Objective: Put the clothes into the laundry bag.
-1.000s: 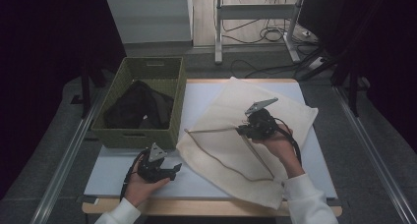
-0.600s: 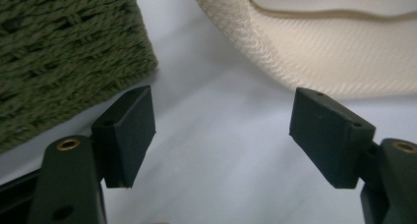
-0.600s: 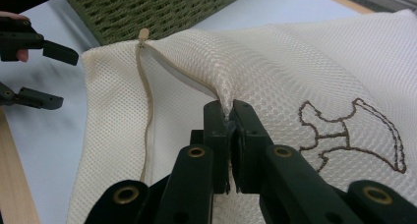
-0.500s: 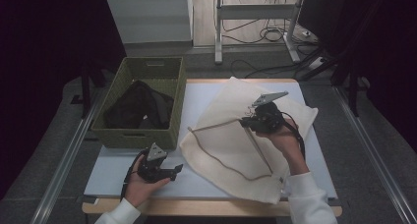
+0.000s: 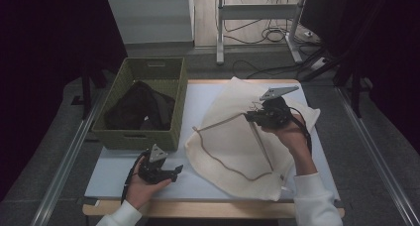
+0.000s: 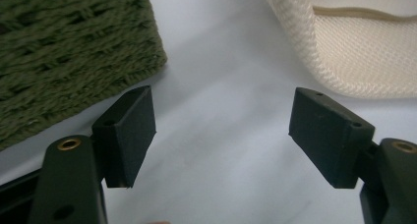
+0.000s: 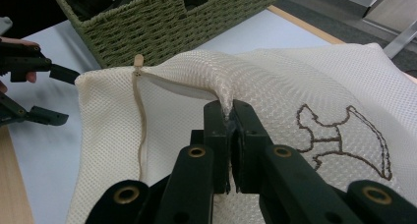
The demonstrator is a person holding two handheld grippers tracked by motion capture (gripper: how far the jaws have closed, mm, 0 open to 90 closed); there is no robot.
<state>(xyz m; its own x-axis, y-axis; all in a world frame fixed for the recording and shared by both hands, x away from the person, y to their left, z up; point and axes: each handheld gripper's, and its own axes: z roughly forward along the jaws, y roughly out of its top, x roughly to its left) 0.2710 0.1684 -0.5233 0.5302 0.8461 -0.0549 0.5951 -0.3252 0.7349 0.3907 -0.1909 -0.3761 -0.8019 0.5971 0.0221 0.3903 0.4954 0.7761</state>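
Right gripper (image 7: 229, 117) is clamped on a thin pinch of mesh bag (image 5: 233, 137), probably only one layer; it may slip free; left gripper (image 6: 221, 130) stands apart, idle.

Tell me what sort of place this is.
Probably a lab or studio set up for recording, not a home: a lit white table amid darkness, cables on the floor behind, metal stand legs. On it, a cream mesh laundry bag and green woven basket.

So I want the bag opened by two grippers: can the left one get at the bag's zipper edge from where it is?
Probably yes. The left gripper is open, with bare table between it and the bag. The basket sits off to one side. The right gripper pinches the mesh higher up.
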